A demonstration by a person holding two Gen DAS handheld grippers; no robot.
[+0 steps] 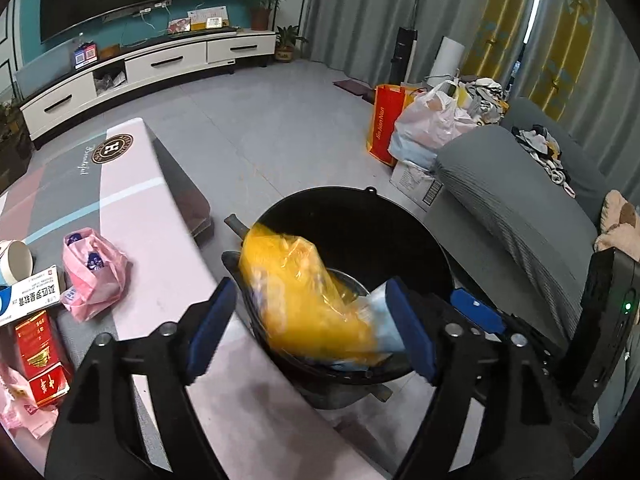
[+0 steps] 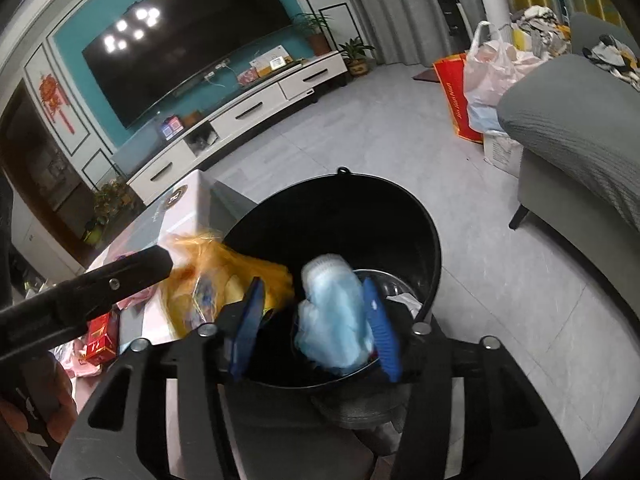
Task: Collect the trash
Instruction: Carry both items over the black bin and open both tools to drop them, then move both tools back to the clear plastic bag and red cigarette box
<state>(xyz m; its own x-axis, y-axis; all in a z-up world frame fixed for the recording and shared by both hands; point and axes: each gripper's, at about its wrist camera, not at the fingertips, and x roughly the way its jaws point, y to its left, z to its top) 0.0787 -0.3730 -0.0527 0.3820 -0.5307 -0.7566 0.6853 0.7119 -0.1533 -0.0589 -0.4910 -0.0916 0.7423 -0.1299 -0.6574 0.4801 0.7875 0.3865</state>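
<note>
A black trash bin (image 1: 376,216) (image 2: 344,204) stands on the floor beside the low table. A yellow plastic bag (image 1: 308,300) (image 2: 224,276), blurred, is over the bin's near rim between the fingers of my open left gripper (image 1: 316,332). A pale blue crumpled wrapper (image 2: 336,316) (image 1: 382,332), also blurred, is inside the bin mouth between the fingers of my open right gripper (image 2: 316,332). Neither gripper's pads touch the trash. A metal bowl-like thing (image 2: 388,280) lies in the bin.
On the table (image 1: 160,248) lie a pink plastic bag (image 1: 94,276), a white medicine box (image 1: 28,296), red cartons (image 1: 40,356) and a paper cup (image 1: 14,260). A grey sofa (image 1: 520,208) is at the right; shopping bags (image 1: 420,124) stand on the floor behind it.
</note>
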